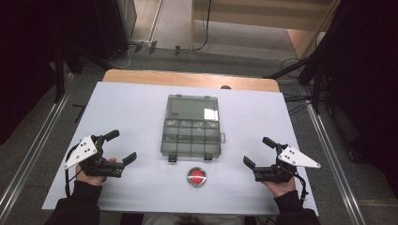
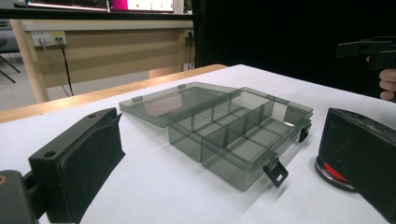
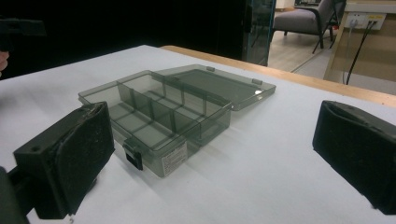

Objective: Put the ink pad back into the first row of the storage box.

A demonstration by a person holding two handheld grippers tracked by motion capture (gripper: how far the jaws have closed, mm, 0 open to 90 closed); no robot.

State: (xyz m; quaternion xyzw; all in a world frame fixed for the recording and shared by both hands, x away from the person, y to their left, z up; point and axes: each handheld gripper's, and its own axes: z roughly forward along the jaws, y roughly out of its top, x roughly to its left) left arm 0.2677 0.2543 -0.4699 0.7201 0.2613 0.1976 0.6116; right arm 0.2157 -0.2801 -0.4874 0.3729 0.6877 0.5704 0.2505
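A smoky grey plastic compartment box [image 1: 191, 137] lies at the middle of the white table with its lid [image 1: 193, 108] folded flat away from me; its compartments look empty [image 2: 238, 133] [image 3: 154, 116]. A round red and black disc [image 1: 196, 176] lies just in front of the box, partly hidden by a jaw in the left gripper view [image 2: 334, 175]. My left gripper [image 1: 123, 146] rests left of the box, jaws wide apart with nothing between them [image 2: 219, 158]. On the other side of the box my right gripper [image 1: 259, 152] stands open and empty too [image 3: 210, 154].
The white table top [image 1: 117, 112] sits on a wooden board [image 1: 187, 78] whose far edge shows. Dark stands and cables ring the table on the floor. Bare table lies on both sides of the box.
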